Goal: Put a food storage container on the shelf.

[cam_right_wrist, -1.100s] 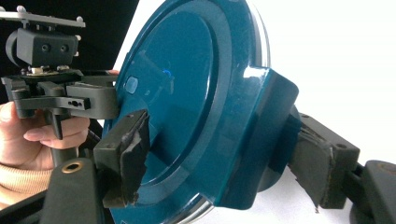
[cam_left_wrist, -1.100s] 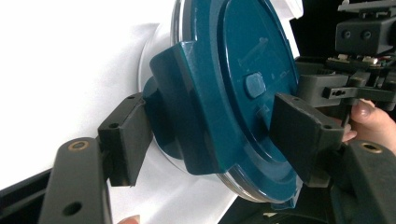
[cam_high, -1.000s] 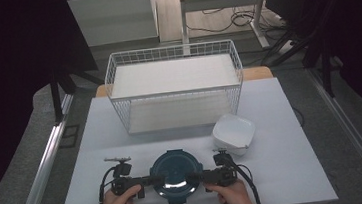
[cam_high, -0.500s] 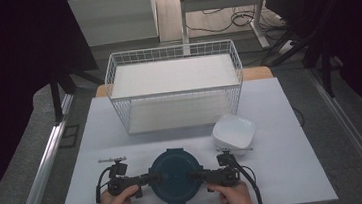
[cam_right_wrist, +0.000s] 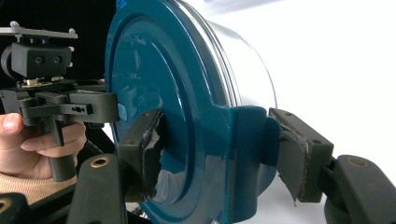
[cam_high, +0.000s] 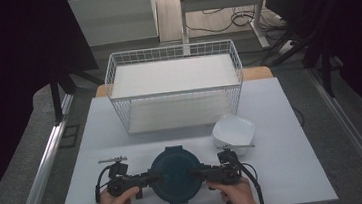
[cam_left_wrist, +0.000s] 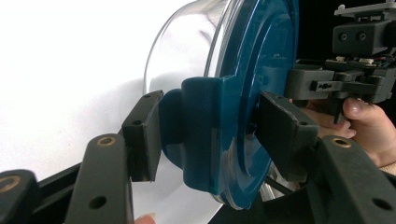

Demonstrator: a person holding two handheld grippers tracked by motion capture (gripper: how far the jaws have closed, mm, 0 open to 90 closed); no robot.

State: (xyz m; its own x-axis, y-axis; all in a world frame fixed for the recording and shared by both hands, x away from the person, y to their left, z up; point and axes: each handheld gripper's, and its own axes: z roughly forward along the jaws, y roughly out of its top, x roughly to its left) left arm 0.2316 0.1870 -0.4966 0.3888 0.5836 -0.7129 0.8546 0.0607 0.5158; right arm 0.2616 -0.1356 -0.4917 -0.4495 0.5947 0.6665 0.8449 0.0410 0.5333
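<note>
A round container with a dark teal lid and a clear body sits near the table's front edge, between my two grippers. My left gripper has just been closing, and its pads now press on the lid's side tab. From the other side my right gripper has closed as well, and its fingers clamp the opposite tab. Each gripper view also shows the other hand and its gripper behind the lid.
A white wire basket stands at the back middle of the white table. A white bowl lies just behind my right gripper. The table's front edge runs close under the person's hands.
The bright glint on the lid has gone. Both hands have hardly shifted, staying at the container's two sides.
</note>
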